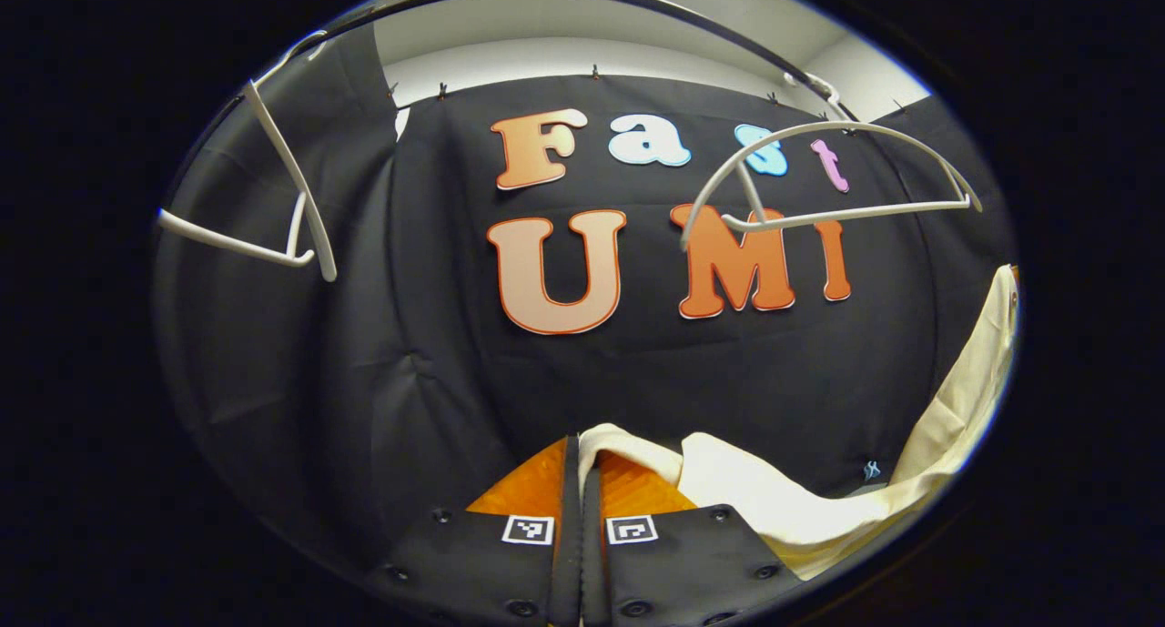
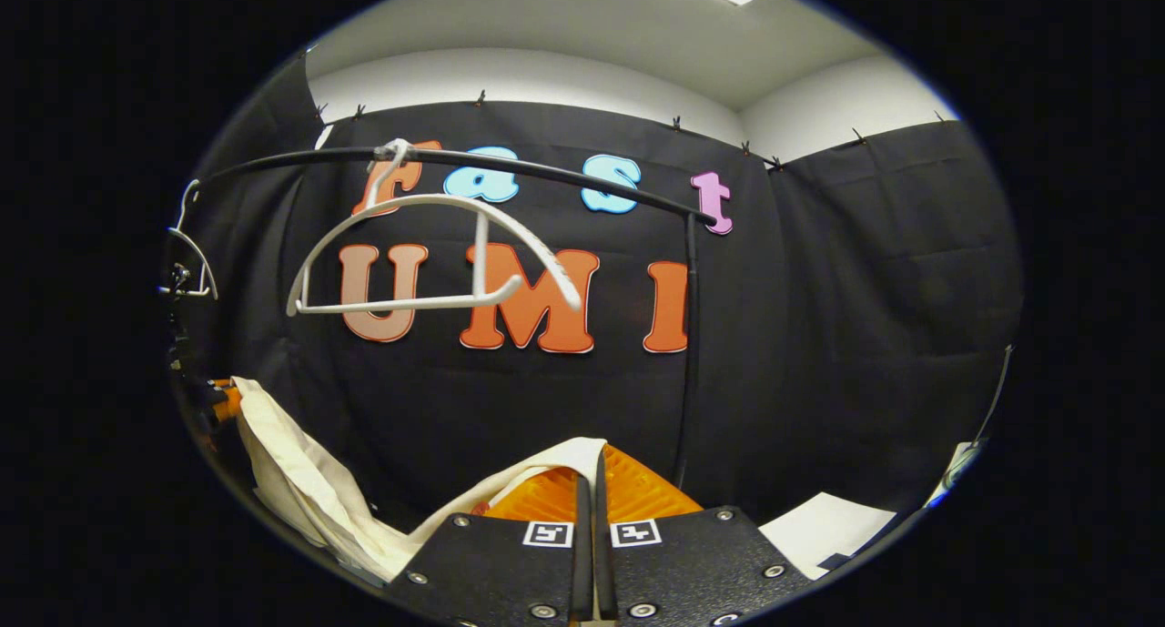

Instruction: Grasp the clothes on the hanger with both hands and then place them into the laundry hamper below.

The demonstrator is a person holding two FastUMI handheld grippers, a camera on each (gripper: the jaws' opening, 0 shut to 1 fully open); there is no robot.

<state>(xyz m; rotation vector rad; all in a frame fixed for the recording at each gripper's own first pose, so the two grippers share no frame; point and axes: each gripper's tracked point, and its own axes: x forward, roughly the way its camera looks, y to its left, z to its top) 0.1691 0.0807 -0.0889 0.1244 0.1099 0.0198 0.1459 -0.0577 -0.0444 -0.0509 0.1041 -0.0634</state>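
Observation:
A cream garment [image 1: 819,504] hangs off the hanger, stretched between my two grippers. In the left gripper view my left gripper [image 1: 579,454] is shut on one edge of it, and the cloth trails right and up toward the view's edge. In the right gripper view my right gripper [image 2: 591,459] is shut on another edge of the cream garment [image 2: 300,481], which sags away to the left. The bare white hanger [image 1: 824,186] dangles from the black rail [image 1: 637,4] above; the same white hanger [image 2: 428,263] hangs on the rail [image 2: 546,174] up left in the right gripper view.
A second bare white hanger [image 1: 291,186] hangs at the rail's left end, seen small as a hanger [image 2: 191,263] in the right gripper view. The rail's black upright post [image 2: 687,354] stands just behind my right gripper. White sheets [image 2: 824,527] lie low at right.

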